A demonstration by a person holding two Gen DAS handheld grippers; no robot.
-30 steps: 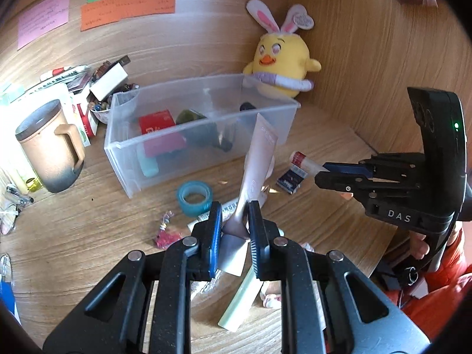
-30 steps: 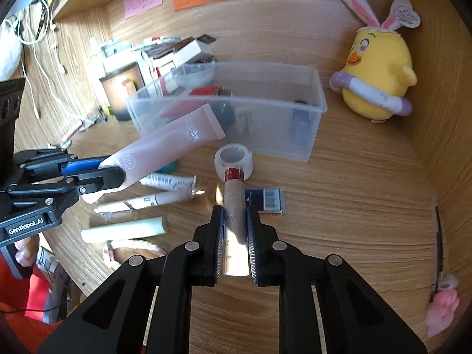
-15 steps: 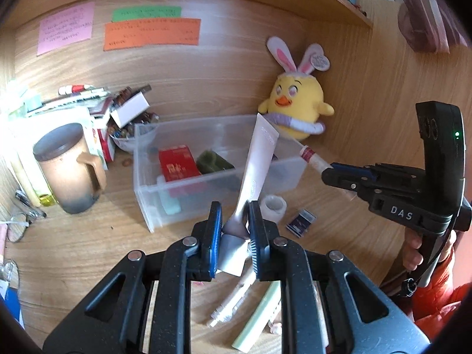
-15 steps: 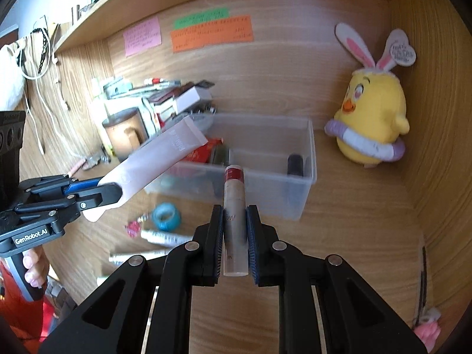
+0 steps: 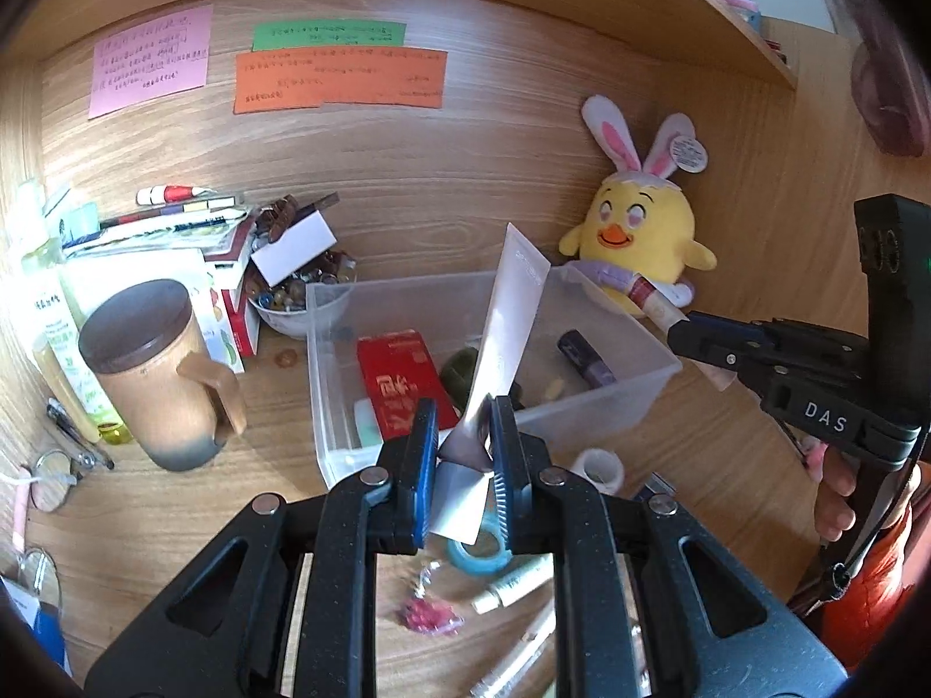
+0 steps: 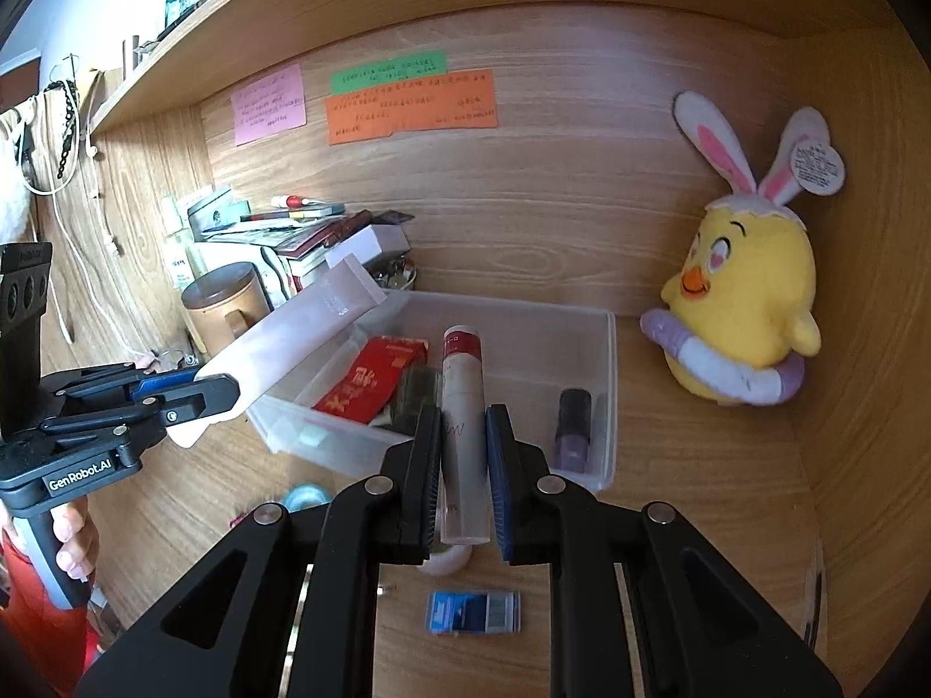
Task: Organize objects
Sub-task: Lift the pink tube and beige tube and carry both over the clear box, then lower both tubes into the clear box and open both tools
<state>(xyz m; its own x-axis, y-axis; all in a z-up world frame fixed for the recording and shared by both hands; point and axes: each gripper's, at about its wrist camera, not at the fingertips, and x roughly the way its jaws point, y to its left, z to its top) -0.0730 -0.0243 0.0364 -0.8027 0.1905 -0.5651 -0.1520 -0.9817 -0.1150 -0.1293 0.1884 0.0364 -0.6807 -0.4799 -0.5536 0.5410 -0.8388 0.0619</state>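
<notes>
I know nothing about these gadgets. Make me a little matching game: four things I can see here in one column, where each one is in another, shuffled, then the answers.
Things:
1. pale pink tube
2. red-capped tube
3. red packet
4. blue tape roll

Places:
A. lying inside the clear bin
B. on the desk, outside the bin
C. clamped in the right gripper
D. clamped in the left gripper

Pairs: 1-D, 2-C, 3-A, 4-B

left wrist: faces bin (image 5: 605,401) closely | right wrist: likewise, seemingly higher (both share chick (image 6: 750,285))
</notes>
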